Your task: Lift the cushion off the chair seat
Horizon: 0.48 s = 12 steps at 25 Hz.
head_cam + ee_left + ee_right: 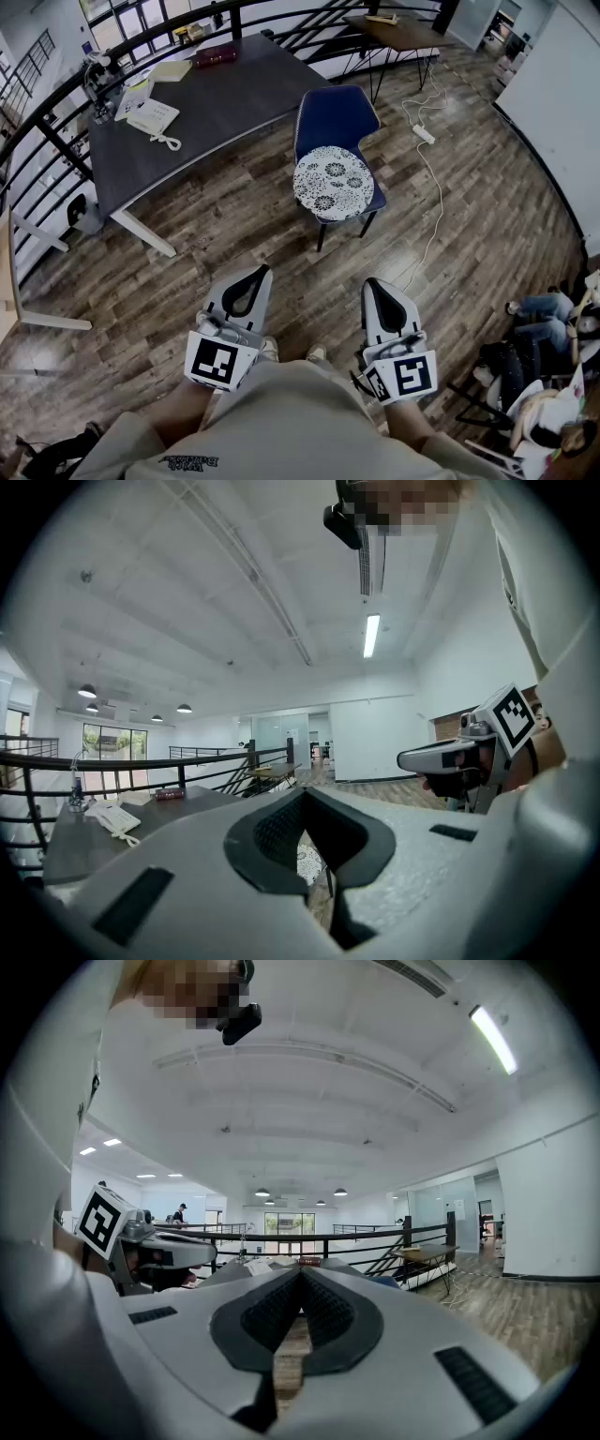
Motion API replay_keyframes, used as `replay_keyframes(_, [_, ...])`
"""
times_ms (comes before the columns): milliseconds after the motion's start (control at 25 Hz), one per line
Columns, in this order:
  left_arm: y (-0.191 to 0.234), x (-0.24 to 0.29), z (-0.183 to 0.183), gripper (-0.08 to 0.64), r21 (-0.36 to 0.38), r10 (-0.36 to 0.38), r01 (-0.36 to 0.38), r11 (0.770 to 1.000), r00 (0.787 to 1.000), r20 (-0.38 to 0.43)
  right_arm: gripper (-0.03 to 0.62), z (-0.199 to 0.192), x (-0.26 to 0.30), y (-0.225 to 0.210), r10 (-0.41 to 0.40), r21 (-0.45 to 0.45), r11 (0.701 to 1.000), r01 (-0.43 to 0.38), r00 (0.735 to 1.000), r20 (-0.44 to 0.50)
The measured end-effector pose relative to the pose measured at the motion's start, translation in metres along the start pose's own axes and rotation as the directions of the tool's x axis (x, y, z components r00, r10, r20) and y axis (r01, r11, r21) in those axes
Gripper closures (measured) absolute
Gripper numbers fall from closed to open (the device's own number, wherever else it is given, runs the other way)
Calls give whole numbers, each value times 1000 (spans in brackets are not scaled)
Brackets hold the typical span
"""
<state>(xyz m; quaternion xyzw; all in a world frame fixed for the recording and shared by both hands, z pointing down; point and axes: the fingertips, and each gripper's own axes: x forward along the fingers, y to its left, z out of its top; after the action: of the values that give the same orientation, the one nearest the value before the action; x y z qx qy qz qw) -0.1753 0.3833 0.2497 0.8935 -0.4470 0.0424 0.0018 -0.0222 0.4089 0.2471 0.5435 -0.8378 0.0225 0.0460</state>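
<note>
A round white cushion with a dark flower pattern point(334, 182) lies on the seat of a blue chair point(336, 120) in the middle of the wooden floor. Both grippers are held low near the person's body, well short of the chair. My left gripper point(265, 271) has its tips together and nothing between them; my right gripper point(368, 281) is likewise shut and empty. In the left gripper view, a bit of the cushion point(309, 862) shows through the gap behind the closed tips of the left gripper point(302, 794). The right gripper point(300, 1272) points level towards the table.
A dark table point(225, 108) with a white phone point(153, 117) and a red book point(216, 54) stands left of the chair, before a black railing point(56, 103). A white cable and power strip point(424, 134) lie right of the chair. Seated people point(544, 323) are at the far right.
</note>
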Motion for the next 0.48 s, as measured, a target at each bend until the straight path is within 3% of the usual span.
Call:
replay_keyframes(280, [-2,14,0,557,-2,8,-8,1000,1000,-2,589,-2,3,-14,2,-3,1000,-2,1000,-3])
replay_keyframes(480, [-6,20,-10,557,-10,13,-14,1000,999,-39,589,-13,1,-23,-8,48,999,8,1000,-14])
